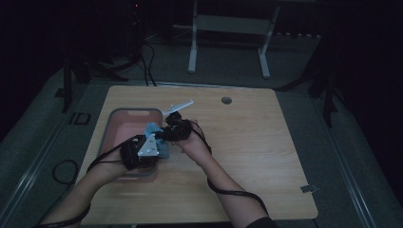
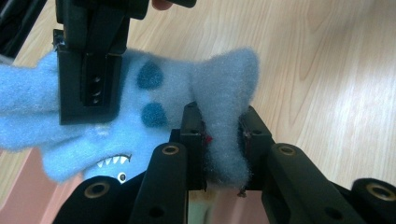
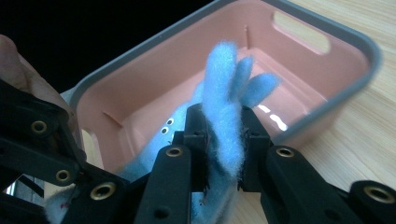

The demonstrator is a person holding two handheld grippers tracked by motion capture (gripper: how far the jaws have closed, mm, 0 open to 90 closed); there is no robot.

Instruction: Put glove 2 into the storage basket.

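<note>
— Grippers first: how do they hold? The left gripper (image 2: 223, 140) has its jaws pressed onto a fold of the blue felt shark toy (image 2: 154, 116), and the felt bunches and dents between the pads.

— And the other one?

— The right gripper (image 3: 223, 144) pinches another flap of the same toy, the one ending in three soft lobes. In the high view the toy (image 1: 153, 133) hangs between the two tools, over the right rim of the pink basin (image 1: 124, 124), which sits near the left edge of the wooden table (image 1: 256, 156).

— How would you expect it to handle?

— Very light and limp, I judge. It's fuzzy felt, so it should not slip, but it will sag and stretch rather than keep any shape.

— Fragile?

— Hardly; though pulling the two holds apart could strain a seam. The best holds are thick edges or fins, taken deep between the pads, as both are now.
</note>
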